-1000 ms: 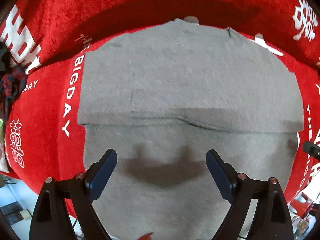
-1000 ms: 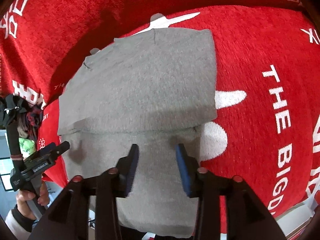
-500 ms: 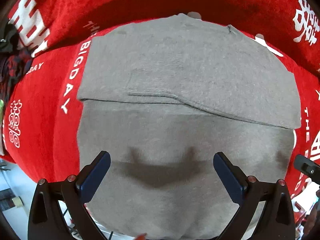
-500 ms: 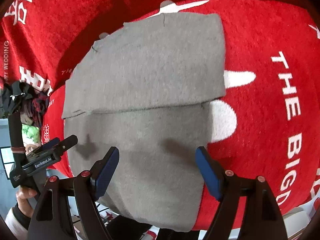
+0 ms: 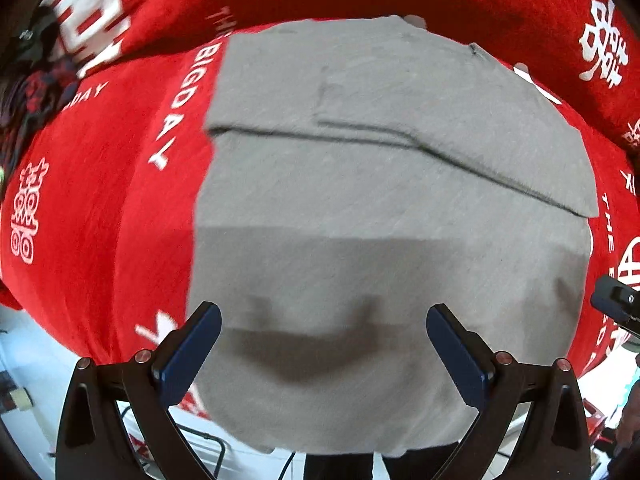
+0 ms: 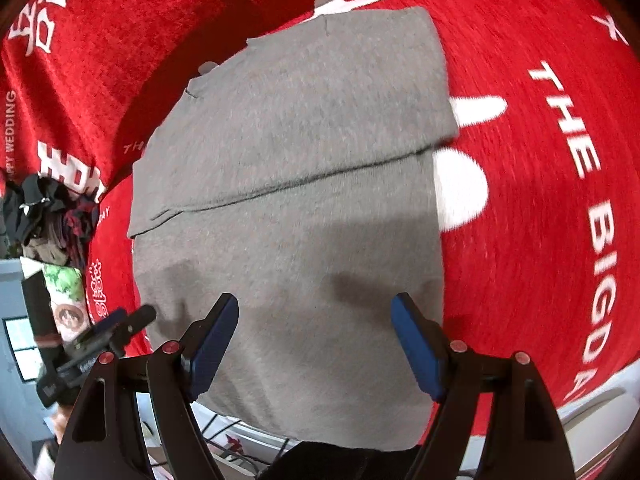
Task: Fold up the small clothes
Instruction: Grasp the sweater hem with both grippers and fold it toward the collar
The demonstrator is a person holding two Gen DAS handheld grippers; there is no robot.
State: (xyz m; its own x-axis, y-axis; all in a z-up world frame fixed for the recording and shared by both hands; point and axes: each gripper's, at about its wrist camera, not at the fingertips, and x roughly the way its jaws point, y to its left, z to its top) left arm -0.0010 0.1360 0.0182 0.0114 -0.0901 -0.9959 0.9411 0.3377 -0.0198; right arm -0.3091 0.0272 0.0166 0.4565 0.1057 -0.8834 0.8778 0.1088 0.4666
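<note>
A grey garment lies flat on the red cloth, its far part folded over toward me with a straight edge across the middle. My left gripper hovers open over the garment's near left part, nothing between its blue pads. In the right wrist view the same grey garment fills the centre, and my right gripper stands open above its near part, also with nothing between the pads. The left gripper shows at that view's lower left, beside the garment's left edge.
The red cloth carries white lettering and covers the whole surface. A pile of dark clothes sits beyond the garment's left side. The garment's near hem hangs over the table's front edge, with floor and cables below.
Both grippers' jaws have spread wider, the right one much more. Both have drawn back toward the near hem, and the left one has slid toward the garment's left edge.
</note>
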